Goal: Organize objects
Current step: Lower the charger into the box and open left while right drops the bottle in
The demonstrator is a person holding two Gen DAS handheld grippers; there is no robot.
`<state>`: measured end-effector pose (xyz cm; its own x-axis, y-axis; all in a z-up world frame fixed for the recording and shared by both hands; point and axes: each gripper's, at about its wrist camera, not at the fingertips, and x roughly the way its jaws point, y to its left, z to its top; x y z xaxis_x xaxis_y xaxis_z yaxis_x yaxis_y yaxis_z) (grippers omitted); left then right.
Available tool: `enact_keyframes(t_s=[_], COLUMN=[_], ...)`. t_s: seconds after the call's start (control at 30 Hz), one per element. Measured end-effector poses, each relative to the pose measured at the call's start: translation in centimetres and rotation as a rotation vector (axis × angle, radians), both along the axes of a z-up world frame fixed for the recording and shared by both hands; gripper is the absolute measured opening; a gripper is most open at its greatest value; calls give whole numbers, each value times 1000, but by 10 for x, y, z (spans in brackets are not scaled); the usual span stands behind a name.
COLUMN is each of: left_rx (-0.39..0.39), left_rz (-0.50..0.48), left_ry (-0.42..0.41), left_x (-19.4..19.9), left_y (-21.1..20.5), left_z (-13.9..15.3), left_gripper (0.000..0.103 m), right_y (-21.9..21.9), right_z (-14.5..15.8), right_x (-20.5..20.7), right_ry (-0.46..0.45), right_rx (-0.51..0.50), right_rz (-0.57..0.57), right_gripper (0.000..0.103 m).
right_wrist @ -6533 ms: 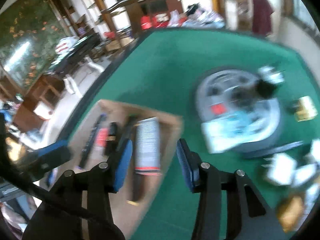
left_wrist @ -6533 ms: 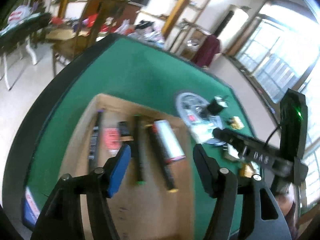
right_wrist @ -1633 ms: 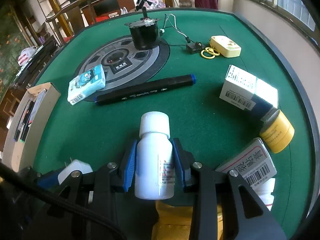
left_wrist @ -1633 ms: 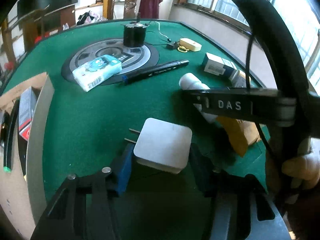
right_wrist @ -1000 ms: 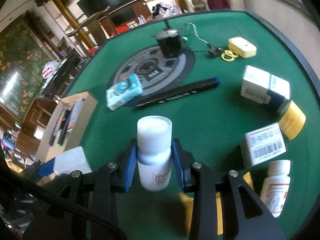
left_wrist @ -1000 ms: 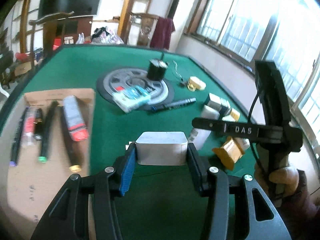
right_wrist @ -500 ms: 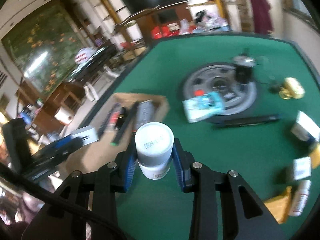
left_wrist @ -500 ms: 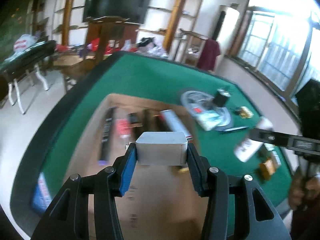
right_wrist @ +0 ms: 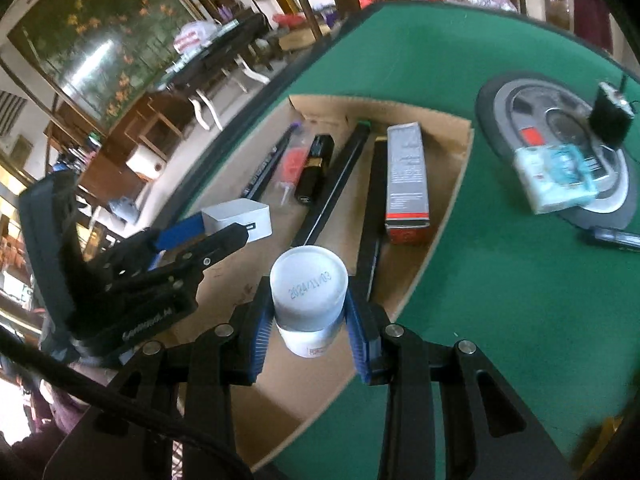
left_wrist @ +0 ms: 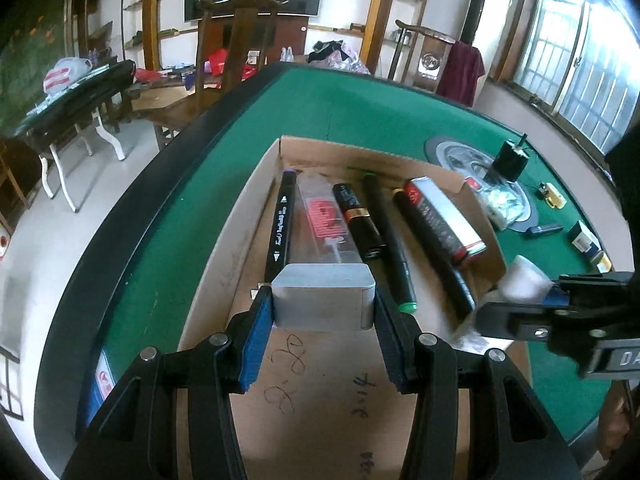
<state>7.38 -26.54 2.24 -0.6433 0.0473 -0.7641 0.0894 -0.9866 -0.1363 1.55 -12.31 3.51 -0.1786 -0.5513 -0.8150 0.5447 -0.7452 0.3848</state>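
Observation:
My left gripper [left_wrist: 323,316] is shut on a white power adapter [left_wrist: 323,295] and holds it over the open cardboard box [left_wrist: 360,400]. The adapter also shows in the right wrist view [right_wrist: 240,216]. My right gripper [right_wrist: 307,332] is shut on a white pill bottle [right_wrist: 307,288], cap towards the camera, above the box's right side [right_wrist: 320,376]. The bottle also shows in the left wrist view [left_wrist: 524,280]. The box holds several markers [left_wrist: 280,224], a lipstick [left_wrist: 358,220] and a grey-red carton [left_wrist: 444,216].
The green felt table [left_wrist: 360,112] carries a grey disc [right_wrist: 560,120] with a black motor [right_wrist: 610,116] and a tissue pack [right_wrist: 556,172], a loose marker [right_wrist: 612,236] and small boxes [left_wrist: 584,236] at the right. The table's black edge [left_wrist: 120,208] runs left.
Both grippers closed on the adapter and the bottle on the felt, lifted them and carried them left. They now hang lower over the box, closer to its contents.

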Motion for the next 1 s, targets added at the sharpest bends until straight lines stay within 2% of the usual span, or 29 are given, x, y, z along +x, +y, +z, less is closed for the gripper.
enact_keyframes(t_s=[0.33,0.47,0.63,0.73,0.83,0.97,1.0], left_rx=[39,69,132,147,169,185,185], left_rz=[20,13,8,18,46,79,81], left_ry=[-28,-8,23,58,83,113,121], left_x=[-3,3,12,21,30,43,45], left_y=[-11,-16,-23,-25,-29,-34,-34], left_z=[-5,-1,11,19,22,22,23], left_gripper=[46,53,53,60,60,60,61], right_y=[-38,-45,-46,-39,-29,-4,7], right_z=[-14,-19,-16,-11,-2,21,28], right_x=[-29,-33,-33,-34,-34,-25,-22], right_ry=[2,20,70,56,53,112,142], right_rx=[85,128,183,151,94,38,35], right_rz=[-36,-55,-91,-107,-126,-158,-171], right_gripper=[32,32,32,37,45,49,54])
